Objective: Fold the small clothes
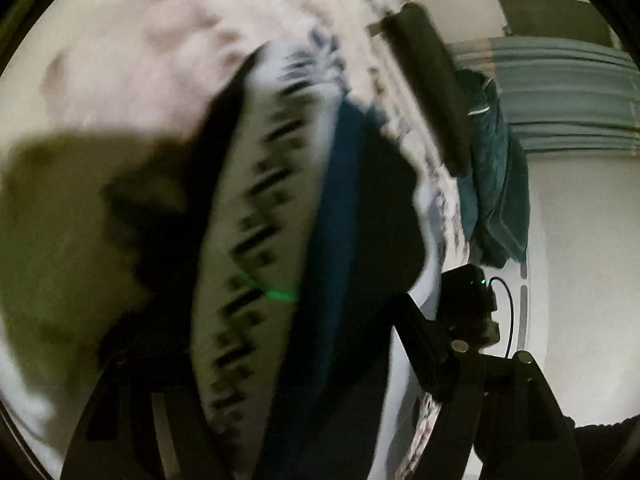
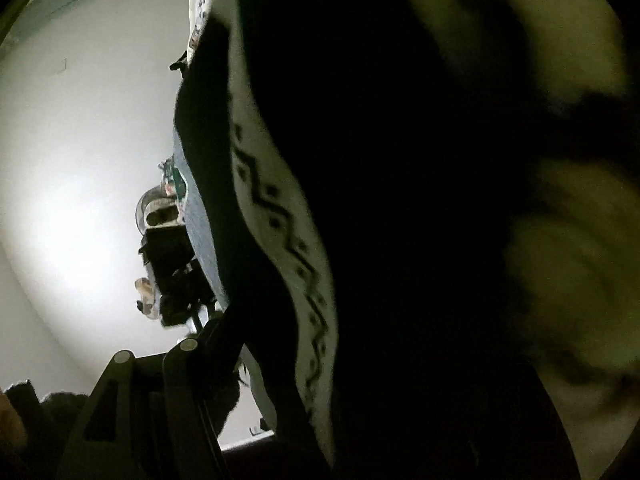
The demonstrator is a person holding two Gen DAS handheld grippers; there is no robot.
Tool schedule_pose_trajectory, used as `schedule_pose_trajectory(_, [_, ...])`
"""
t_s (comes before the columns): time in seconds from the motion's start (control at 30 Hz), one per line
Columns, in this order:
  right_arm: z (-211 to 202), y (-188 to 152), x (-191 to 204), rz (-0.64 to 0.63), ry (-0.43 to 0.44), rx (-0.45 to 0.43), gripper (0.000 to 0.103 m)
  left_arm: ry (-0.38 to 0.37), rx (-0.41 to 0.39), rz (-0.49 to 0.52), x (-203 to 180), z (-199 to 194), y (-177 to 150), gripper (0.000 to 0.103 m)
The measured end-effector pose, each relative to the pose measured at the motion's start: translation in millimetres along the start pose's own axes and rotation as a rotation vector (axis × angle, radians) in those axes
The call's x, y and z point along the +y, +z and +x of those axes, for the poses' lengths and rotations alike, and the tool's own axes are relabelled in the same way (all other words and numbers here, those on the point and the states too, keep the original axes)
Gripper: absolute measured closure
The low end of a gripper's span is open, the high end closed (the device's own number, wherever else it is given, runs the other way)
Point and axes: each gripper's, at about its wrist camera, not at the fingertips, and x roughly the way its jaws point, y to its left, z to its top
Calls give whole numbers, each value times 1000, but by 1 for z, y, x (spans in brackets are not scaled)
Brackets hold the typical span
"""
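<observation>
A small dark garment with a white patterned band (image 1: 256, 216) and a blue part (image 1: 344, 208) hangs close in front of the left wrist camera, held up off the pale bedding (image 1: 132, 40). My left gripper (image 1: 280, 420) is shut on the garment's lower edge. In the right wrist view the same garment (image 2: 400, 220) fills most of the frame, its white zigzag band (image 2: 288, 248) running down the middle. My right gripper (image 2: 280, 420) is shut on the garment. The right gripper also shows in the left wrist view (image 1: 468, 320), and the left gripper in the right wrist view (image 2: 168, 264).
Floral bedding (image 1: 360, 12) lies behind the garment. A teal towel (image 1: 496, 168) hangs at the right beside a dark padded bar (image 1: 432, 92). Grey curtains (image 1: 568, 92) and a white wall (image 2: 80, 160) lie beyond.
</observation>
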Motion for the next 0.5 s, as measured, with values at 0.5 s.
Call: schedule_pose_trajectory(0.5, [-155,21,76,-53,49,-303,77,21,7,218,-133,-7,116,74])
